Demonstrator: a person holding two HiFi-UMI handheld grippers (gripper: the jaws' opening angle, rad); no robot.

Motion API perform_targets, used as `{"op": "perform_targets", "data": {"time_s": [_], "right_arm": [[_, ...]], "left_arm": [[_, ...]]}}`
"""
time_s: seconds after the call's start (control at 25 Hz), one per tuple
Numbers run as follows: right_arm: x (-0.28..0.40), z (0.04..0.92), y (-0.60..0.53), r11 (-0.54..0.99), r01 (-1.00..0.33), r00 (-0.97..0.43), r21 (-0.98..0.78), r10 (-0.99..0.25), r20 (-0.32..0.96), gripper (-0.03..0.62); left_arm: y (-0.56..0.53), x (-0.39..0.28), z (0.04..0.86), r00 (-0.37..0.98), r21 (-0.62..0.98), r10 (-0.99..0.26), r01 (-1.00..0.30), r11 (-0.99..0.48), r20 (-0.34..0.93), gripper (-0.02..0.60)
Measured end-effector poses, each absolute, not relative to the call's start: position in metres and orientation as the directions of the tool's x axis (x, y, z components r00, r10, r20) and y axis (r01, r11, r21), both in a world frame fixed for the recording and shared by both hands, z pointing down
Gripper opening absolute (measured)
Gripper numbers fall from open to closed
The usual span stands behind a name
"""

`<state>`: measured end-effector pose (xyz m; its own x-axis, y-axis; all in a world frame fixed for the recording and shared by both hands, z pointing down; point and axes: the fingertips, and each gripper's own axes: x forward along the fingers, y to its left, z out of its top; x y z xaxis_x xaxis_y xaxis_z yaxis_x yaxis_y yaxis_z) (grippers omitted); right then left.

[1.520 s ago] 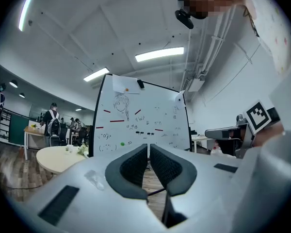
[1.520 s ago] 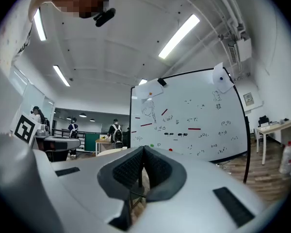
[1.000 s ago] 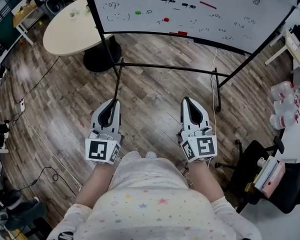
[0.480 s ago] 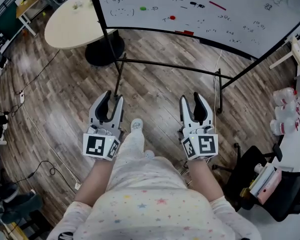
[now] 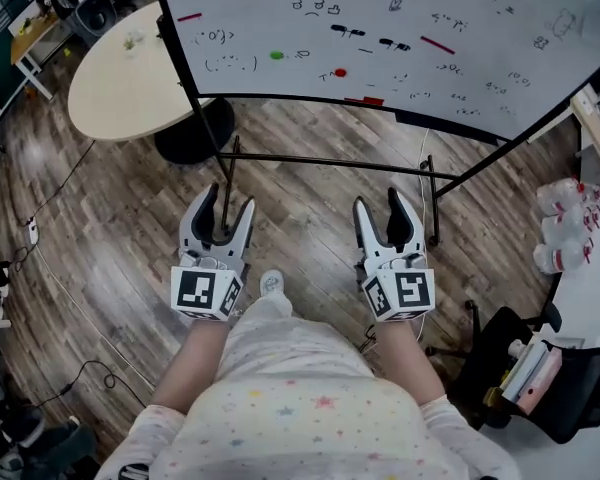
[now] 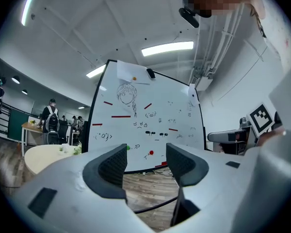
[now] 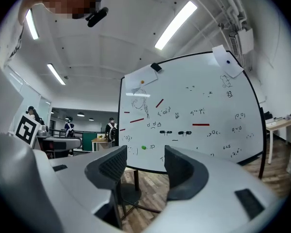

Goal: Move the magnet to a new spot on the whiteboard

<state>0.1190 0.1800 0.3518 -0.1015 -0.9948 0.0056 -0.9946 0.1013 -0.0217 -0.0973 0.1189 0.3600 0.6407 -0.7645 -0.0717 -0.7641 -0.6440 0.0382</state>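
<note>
I log the left hand-held gripper (image 5: pixel 227 204) and the right hand-held gripper (image 5: pixel 380 202) side by side above the wooden floor (image 5: pixel 310 218), each with jaws spread wide and nothing between them. The magnet (image 5: pixel 340 72), round and red, sits low on the whiteboard (image 5: pixel 480 18), well apart from both (a green dot (image 5: pixel 276 55) lies to its left). The stand's crossbar (image 5: pixel 330 160) runs between grippers and board. Bottles (image 5: pixel 560 200) stand at right, contents indiscernible. A round table (image 5: pixel 120 68) stands beyond the board's left edge.
</note>
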Motion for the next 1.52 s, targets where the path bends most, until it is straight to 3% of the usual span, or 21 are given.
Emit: {"op": "perform_targets", "data": {"time_s": [0.32, 0.84, 1.52], "right_arm": [[0.108, 0.347, 0.091, 0.074, -0.997, -0.074, -0.032, -0.997, -0.003, 0.229], [0.120, 0.374, 0.023, 0.095, -0.994, -0.099, -0.048, -0.992, 0.074, 0.229], [0.196, 0.371, -0.105, 0.196, -0.980, -0.197, -0.021, -0.979, 0.059, 0.227]], "left_arm": [[0.027, -0.104, 0.361, 0.671, 0.038, -0.739, -0.738, -0.673, -0.055, 0.236], [-0.034, -0.095, 0.375, 0.636, 0.031, -0.770, -0.770, -0.638, -0.055, 0.233], [-0.149, -0.011, 0.367, 0.559, 0.018, -0.828, -0.828, -0.560, -0.052, 0.235]]}}
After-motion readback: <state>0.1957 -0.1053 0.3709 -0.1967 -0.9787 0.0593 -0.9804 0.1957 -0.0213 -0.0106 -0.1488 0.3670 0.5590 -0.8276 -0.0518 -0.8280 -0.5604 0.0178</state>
